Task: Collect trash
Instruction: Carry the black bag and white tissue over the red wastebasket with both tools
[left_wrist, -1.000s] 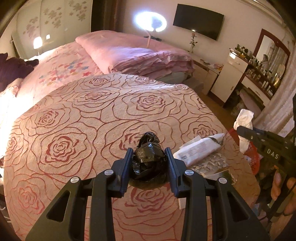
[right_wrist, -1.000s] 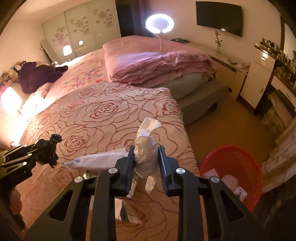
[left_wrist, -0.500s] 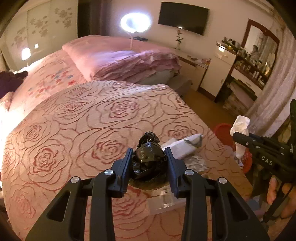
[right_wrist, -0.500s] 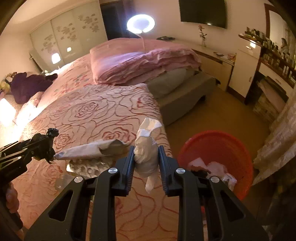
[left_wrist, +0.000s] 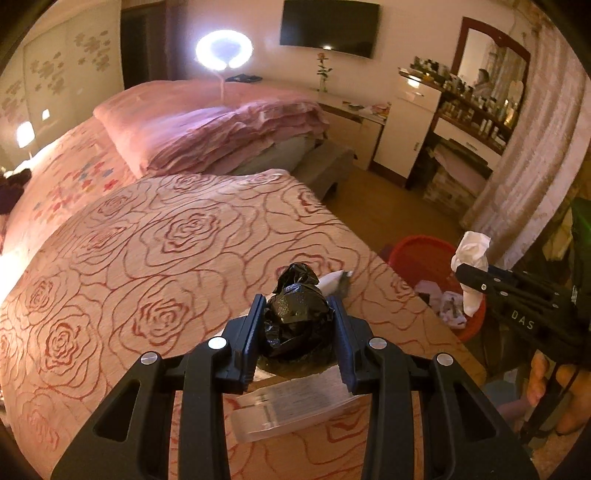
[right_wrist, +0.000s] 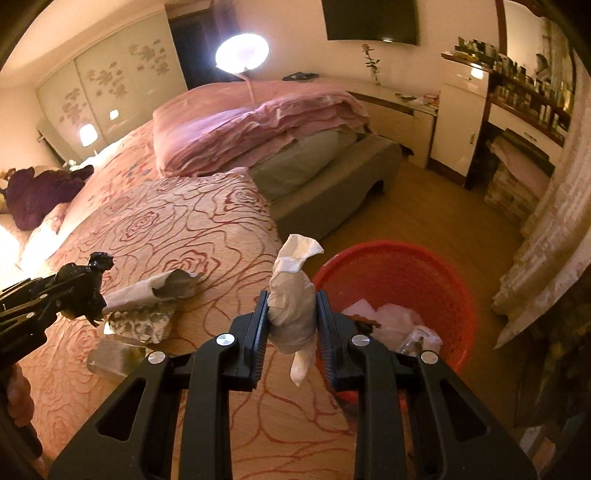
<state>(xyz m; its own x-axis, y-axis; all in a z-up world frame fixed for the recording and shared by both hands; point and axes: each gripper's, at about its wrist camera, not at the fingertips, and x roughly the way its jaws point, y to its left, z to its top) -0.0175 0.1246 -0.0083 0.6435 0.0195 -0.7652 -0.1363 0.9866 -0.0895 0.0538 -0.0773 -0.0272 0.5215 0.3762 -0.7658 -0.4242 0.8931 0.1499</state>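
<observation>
Red basin (right_wrist: 402, 273) nearer; crinkled black bag (left_wrist: 295, 321), white wad (right_wrist: 293, 310).

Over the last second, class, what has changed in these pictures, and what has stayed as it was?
Both tongs have swung across the bed towards the red bin, which now sits much fuller in both views. Nothing was picked up or let go. The left tongs still grip the black bag, and the right tongs still grip the white tissue. The wrappers lie unmoved on the bed.
</observation>
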